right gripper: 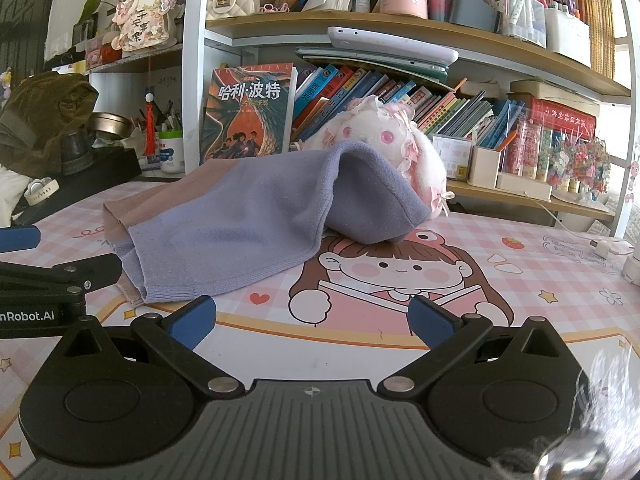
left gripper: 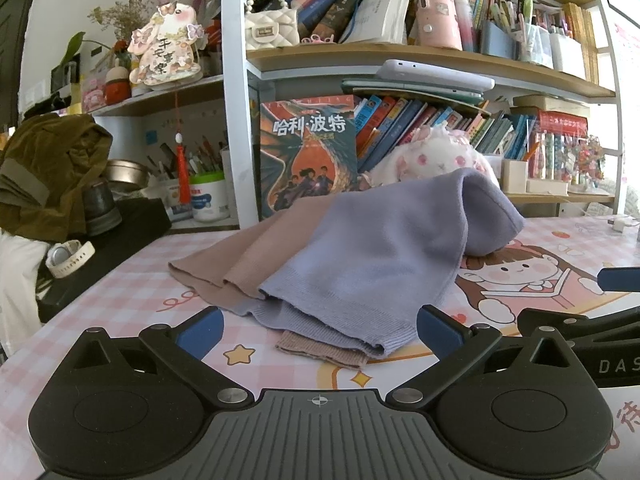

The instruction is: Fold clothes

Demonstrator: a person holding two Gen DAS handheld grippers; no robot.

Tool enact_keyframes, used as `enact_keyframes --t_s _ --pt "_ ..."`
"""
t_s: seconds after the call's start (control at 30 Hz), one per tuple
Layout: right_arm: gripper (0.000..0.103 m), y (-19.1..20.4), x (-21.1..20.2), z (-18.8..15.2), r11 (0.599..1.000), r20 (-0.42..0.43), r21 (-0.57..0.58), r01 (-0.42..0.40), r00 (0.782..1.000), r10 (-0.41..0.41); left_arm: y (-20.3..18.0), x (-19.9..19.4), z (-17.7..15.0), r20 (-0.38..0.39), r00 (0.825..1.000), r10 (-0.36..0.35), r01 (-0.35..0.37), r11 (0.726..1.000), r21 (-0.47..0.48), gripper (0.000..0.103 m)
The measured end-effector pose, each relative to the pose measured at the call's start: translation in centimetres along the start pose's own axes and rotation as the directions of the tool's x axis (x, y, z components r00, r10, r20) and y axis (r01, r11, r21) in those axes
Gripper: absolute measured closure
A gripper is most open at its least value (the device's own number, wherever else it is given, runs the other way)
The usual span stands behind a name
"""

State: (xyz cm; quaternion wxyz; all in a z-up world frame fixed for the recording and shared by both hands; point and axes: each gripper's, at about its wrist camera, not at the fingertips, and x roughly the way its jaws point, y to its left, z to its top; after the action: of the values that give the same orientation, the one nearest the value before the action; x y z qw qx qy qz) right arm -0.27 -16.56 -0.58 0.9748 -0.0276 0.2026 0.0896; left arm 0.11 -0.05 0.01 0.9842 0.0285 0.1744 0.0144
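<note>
**Lavender and pink knitwear on the desk, both grippers spread and empty**

Lavender knit garment (left gripper: pixel 360 264) lies on the pink checked table mat (left gripper: pixel 132 296), draped partly over a dusty-pink knit garment (left gripper: pixel 248 248) whose edge sticks out to the left and whose ribbed hem shows beneath the lavender hem nearest the camera. The far end of the lavender piece humps up into a raised fold just in front of a white plush toy (right gripper: pixel 384 132) with pink bows. Behind them stands a bookshelf (left gripper: pixel 400 56) packed with books, with a dragon-cover book (left gripper: pixel 308 152) propped upright at desk level. An olive-brown bag (left gripper: pixel 44 172) sits at the far left, a white wristwatch (left gripper: pixel 68 258) lying near it.

The left gripper (left gripper: pixel 320 330) hovers low over the mat with its blue-padded fingers (left gripper: pixel 202 330) spread wide, the lavender hem lying between and just ahead of them; nothing is clamped. The right gripper (right gripper: pixel 312 318) is likewise spread apart and holds nothing, its fingers (right gripper: pixel 432 320) above the cartoon girl printed on the mat, with the lavender garment ahead and to its left, close to its left finger. Each gripper appears at the edge of the other's view, side by side.
</note>
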Motion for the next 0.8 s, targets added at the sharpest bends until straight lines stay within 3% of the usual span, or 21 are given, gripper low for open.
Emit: enact_keyframes --t_s 0.8 --pt "0.000 -0.51 -0.25 -0.02 0.999 0.012 0.032 -0.007 1.000 0.007 -0.37 0.04 0.06 -0.003 1.000 0.000 0.001 1.000 0.016 0.000"
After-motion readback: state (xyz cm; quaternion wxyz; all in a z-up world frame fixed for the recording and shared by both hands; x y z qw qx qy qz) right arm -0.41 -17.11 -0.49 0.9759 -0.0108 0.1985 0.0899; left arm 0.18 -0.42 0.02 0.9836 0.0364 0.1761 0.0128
